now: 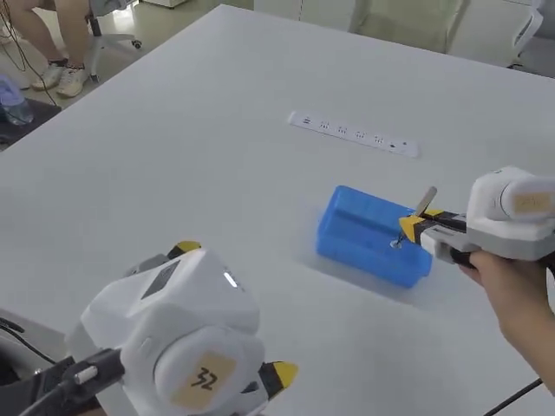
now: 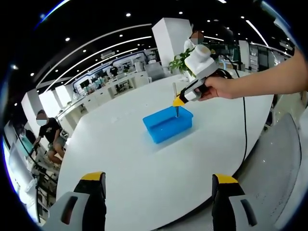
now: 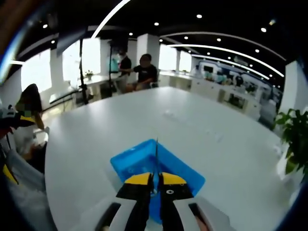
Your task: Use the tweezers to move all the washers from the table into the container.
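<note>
A blue container stands on the white table, right of centre. My right gripper hovers over its right end, shut on thin metal tweezers. The tweezers point down into the container; whether their tip holds a washer is too small to tell. My left gripper is open and holds nothing. It sits near the table's front left edge, well away from the container.
A white power strip lies on the table behind the container. Office chairs and seated people are beyond the table's far edges, and a potted plant stands behind it.
</note>
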The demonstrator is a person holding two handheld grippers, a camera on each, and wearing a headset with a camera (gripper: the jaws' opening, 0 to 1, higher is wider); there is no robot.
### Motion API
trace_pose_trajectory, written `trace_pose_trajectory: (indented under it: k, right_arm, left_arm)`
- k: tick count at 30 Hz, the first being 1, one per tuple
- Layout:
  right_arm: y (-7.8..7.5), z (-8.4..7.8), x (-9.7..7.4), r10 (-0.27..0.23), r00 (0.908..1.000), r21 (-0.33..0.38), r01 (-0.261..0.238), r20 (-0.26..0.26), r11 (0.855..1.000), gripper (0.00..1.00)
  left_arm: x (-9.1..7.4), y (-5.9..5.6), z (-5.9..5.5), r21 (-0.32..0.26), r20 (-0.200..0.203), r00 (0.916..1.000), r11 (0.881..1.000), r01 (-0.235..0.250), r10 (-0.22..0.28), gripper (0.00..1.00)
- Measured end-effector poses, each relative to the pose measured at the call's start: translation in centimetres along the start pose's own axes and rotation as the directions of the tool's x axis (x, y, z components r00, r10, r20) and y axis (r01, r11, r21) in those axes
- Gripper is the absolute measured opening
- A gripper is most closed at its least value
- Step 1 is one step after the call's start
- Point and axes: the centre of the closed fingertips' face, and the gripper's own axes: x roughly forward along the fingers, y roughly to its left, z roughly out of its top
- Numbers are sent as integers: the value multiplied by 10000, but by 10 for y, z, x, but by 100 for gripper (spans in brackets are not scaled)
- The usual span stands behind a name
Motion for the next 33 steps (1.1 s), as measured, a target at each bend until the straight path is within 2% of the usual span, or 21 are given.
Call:
trace_pose_trajectory:
  k: [3,11,22,28,33]
  right_arm:
    - [1,-4,4,-4,10000,342,4,-5,9994,3]
    - [-4,-26,16,-77,9982,315,95,-593,9995,3]
    - [-5,-40,27,-8,9937,270,38,-1120,9996,3]
    - [-5,-47,26,-10,9913,297,50,-1314,9995,3]
    - [-6,-47,26,-50,9925,499,112,-1218,9987,3]
  left_arm:
    - [0,0,-1,-58,-11,10000,10000,-6,6,93]
    - [0,1,-3,-70,-62,10000,10000,-33,33,94]
    - [0,3,-5,-91,-119,9999,9999,-65,64,93]
    - [0,3,-5,-92,-139,9999,9999,-69,67,93]
    - [-1,4,-4,-77,-120,9999,9999,-97,96,93]
